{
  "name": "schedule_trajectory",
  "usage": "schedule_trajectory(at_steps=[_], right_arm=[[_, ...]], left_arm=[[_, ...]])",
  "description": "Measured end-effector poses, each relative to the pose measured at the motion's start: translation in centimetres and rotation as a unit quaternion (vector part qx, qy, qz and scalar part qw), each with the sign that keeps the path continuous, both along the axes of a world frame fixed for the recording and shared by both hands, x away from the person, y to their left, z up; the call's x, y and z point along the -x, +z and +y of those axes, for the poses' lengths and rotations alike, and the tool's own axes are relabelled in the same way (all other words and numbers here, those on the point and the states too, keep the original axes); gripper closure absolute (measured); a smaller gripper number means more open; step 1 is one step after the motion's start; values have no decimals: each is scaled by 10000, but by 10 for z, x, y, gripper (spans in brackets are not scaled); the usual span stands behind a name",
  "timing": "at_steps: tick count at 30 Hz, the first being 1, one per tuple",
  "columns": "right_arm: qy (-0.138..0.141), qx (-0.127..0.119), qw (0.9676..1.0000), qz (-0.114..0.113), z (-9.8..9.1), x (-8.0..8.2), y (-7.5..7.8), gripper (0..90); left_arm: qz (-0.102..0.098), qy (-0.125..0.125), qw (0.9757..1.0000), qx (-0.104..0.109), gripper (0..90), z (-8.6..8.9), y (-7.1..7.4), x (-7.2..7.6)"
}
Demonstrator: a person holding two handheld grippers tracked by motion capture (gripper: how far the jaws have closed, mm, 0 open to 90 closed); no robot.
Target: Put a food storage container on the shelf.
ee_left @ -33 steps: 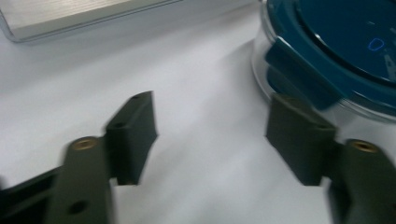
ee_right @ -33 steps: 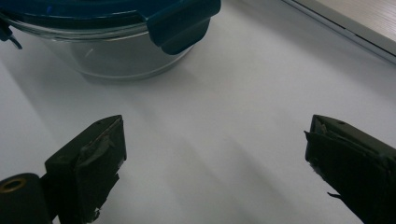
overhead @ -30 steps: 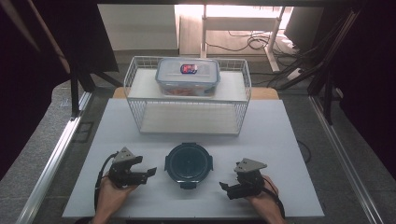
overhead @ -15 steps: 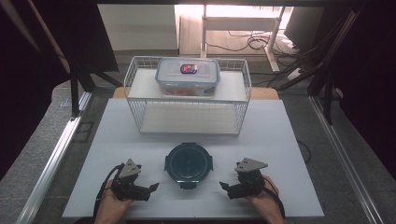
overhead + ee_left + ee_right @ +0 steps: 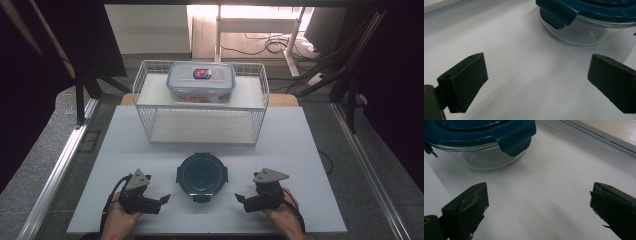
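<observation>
Containers: two. One round glass container (image 5: 202,174) with a dark teal clip lid, one rectangular lidded food box (image 5: 201,82) with a small label on top.
Landmark: the round glass container sits on the white table (image 5: 310,150), near its front edge and midway across.
Rack: one white wire rack (image 5: 200,127) stands behind the round container, well apart from it; the food box rests on the rack's upper shelf.
Grippers: two, each in one of the person's hands.
Left gripper (image 5: 162,200): just left of the round container and a little nearer the person, not touching it. Its jaws have just been opening and now stand wide apart, with bare table between them.
Right gripper (image 5: 241,198): just right of the round container, apart from it, jaws spread wide and holding nothing.
Close look: in the left gripper view the round container (image 5: 586,25) lies ahead and to the right of the jaws; in the right gripper view it (image 5: 481,147) lies ahead and to the left.
Open room: bare white table runs on both sides of the round container and between it and the rack.
Edges: both hands come in over the table's front edge, close behind the container.
</observation>
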State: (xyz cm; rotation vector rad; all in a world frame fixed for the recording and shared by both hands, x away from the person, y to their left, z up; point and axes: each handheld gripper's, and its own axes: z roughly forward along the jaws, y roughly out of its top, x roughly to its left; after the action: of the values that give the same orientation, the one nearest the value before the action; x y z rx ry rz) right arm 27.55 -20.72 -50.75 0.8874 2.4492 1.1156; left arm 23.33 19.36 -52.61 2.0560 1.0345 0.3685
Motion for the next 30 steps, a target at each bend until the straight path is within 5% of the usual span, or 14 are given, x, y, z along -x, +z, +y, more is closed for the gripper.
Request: schedule_trajectory(at_steps=[4,12,19,24,30], right_arm=[[3,-197,9997,137,1,-1,1,0],[81,-465,9983,342,8,-11,13,5],[61,-356,9976,592,24,-22,26,6],[203,-412,9942,974,40,-35,34,0],[397,-535,9852,1578,60,-52,31,11]], left_arm=[[64,7,10000,-5,52,0,4,-2],[354,-128,9984,426,27,-4,17,-21],[460,-399,9965,574,8,-16,32,-39],[624,-690,9937,627,6,-29,39,-53],[1013,-951,9873,769,7,-43,33,-68]])
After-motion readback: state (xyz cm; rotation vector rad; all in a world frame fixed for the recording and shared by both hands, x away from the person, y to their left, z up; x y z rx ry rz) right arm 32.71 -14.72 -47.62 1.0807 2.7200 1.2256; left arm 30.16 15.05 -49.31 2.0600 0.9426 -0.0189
